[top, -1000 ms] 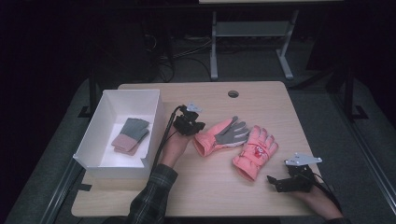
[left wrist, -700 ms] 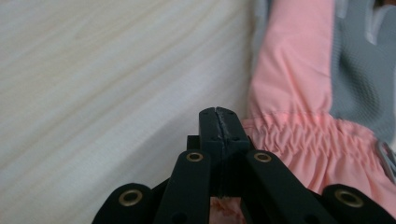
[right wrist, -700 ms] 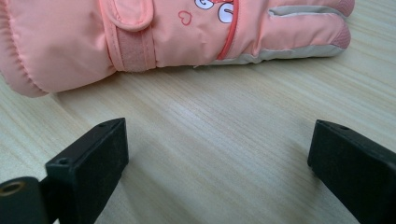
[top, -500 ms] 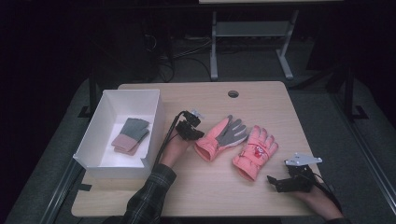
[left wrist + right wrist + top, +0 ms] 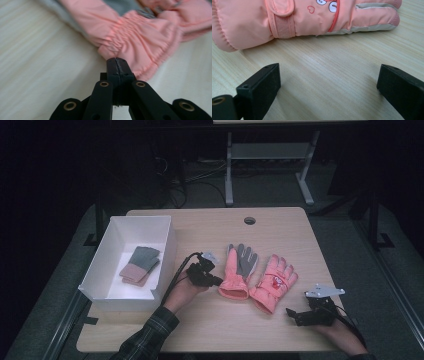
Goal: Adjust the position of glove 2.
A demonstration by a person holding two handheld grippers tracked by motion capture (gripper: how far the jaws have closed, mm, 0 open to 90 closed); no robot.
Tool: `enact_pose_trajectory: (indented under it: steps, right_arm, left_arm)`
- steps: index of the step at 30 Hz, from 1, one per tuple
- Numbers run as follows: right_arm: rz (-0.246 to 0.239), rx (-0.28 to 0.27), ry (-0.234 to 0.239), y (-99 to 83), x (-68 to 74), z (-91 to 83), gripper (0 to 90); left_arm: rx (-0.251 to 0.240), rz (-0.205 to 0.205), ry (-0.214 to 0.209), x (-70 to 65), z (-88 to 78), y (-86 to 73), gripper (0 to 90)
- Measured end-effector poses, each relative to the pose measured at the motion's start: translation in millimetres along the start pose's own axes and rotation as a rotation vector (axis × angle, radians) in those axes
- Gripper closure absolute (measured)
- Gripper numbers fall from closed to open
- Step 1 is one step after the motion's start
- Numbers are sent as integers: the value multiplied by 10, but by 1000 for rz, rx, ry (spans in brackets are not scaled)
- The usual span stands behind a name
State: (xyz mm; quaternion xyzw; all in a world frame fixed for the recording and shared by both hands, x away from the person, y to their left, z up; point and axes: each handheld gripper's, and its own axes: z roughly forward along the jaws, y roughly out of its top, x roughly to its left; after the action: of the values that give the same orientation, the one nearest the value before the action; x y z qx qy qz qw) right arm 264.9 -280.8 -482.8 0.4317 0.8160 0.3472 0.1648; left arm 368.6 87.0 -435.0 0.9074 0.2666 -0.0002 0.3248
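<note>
Two pink gloves lie side by side mid-worktop [image 5: 280, 230]. Left gripper [image 5: 117, 65], fingers fully closed, holds the cuff edge of the palm-up glove [image 5: 239, 270]. Thin bite; fabric may slip when lifted. Right gripper [image 5: 328, 85] wide open, empty, near the other glove [image 5: 294, 20]. Box [image 5: 100, 270] rim could snag it.

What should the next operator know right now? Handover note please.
Left gripper: jaws shut, empty, tips right at the gathered cuff of the palm-up pink padded glove with grey palm; whether they touch it is unclear.
Right gripper: jaws open, empty, low over the light wooden table, facing the cuff end of the back-up pink padded glove with heart print.
The two gloves lie side by side mid-table. The white rectangular box at the table's left holds a folded grey-and-pink knit pair.
Done: nothing gripped. Left: probably grip each pink glove and move it to the box.
</note>
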Motion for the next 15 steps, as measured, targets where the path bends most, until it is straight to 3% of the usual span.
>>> enact_pose_trajectory:
  steps: [3,6,7,10,12,15]
  right_arm:
    - [0,0,0,0,0,0,44]
    - [0,0,0,0,1,0,45]
    - [0,0,0,0,0,0,45]
    - [0,0,0,0,1,0,45]
    - [0,0,0,0,1,0,45]
    - [1,0,0,0,1,0,44]
  left_arm:
    - [1,16,-20,-82,46,11,896]
    - [-6,18,3,-70,8,47,889]
    - [-28,2,8,-51,-11,70,889]
    - [-78,-18,37,56,-85,171,776]
    - [-142,-62,59,145,-107,277,734]
    - [-177,-95,74,266,-79,393,607]
